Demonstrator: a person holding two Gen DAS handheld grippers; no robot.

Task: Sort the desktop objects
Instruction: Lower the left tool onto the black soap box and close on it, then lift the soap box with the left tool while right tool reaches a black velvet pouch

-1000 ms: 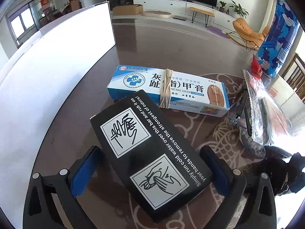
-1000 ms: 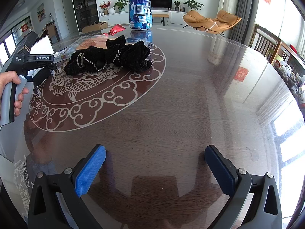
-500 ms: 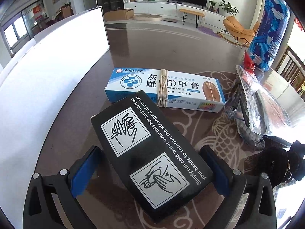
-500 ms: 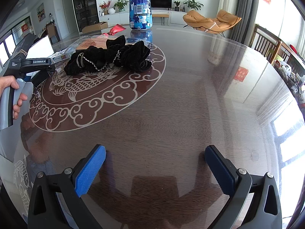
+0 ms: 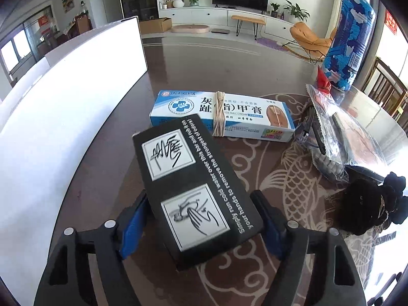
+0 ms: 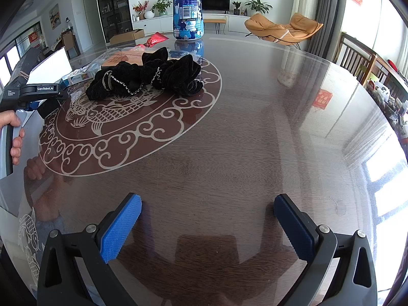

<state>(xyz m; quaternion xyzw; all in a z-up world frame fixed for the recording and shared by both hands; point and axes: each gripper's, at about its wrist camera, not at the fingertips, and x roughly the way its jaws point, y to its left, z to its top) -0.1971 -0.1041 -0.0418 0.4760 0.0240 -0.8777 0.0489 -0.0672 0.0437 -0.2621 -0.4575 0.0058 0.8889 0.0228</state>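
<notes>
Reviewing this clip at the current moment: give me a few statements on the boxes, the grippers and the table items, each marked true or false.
1. The black box lies between the fingers of the left gripper. True; its jaws are closing around it.
2. The right gripper holds the black velvet scrunchies. False; it is open over bare table, the scrunchies lying well ahead of it.
3. A bundle of rubber bands rests on the blue and white nail cream box. True.
4. The black box lies wholly apart from the nail cream box. False; its far corner overlaps that box's near edge.
5. The blue patterned bottle lies on its side. False; it stands upright.
</notes>
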